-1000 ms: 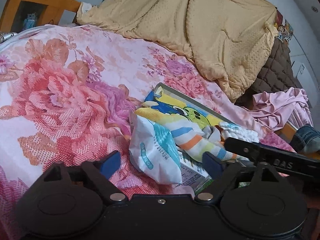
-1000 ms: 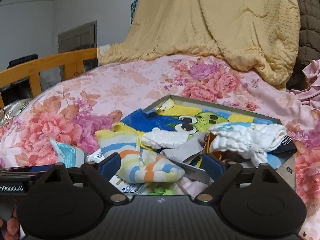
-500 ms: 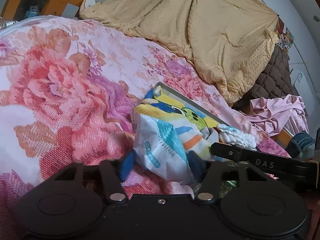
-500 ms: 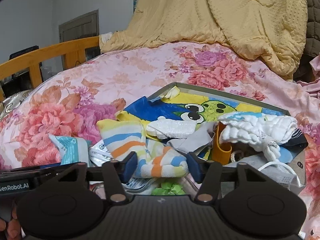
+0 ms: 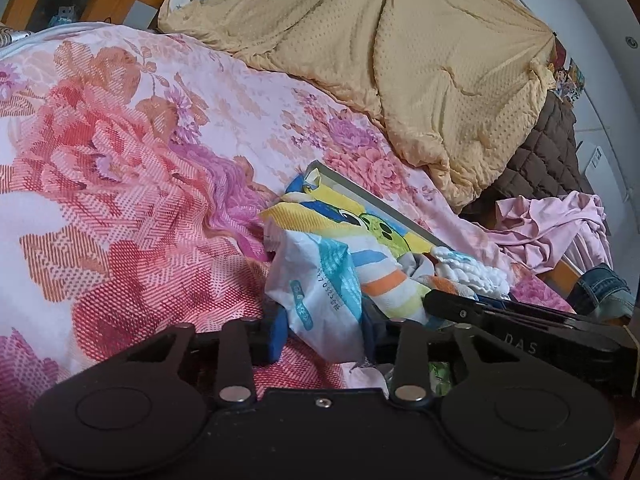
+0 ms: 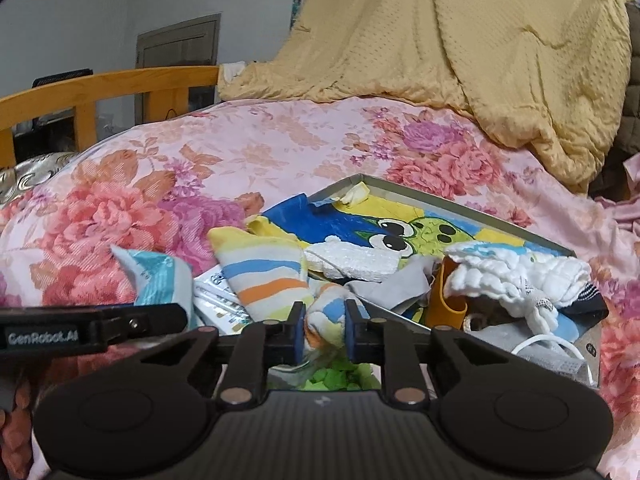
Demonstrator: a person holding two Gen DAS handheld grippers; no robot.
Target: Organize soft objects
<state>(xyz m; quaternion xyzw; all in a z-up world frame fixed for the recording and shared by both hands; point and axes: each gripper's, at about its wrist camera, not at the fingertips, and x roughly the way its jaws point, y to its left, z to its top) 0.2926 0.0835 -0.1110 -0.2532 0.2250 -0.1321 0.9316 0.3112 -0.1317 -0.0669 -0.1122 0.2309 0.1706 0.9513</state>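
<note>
Partly hidden: striped sock (image 6: 264,276) toe.

Soft, even daylight — sharp focus, strong fisheye bending, dark corners.

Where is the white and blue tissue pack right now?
The tissue pack sits low in the centre of the left wrist view, between the left gripper as its jaws close, on the floral bedspread just left of the striped sock.
</note>
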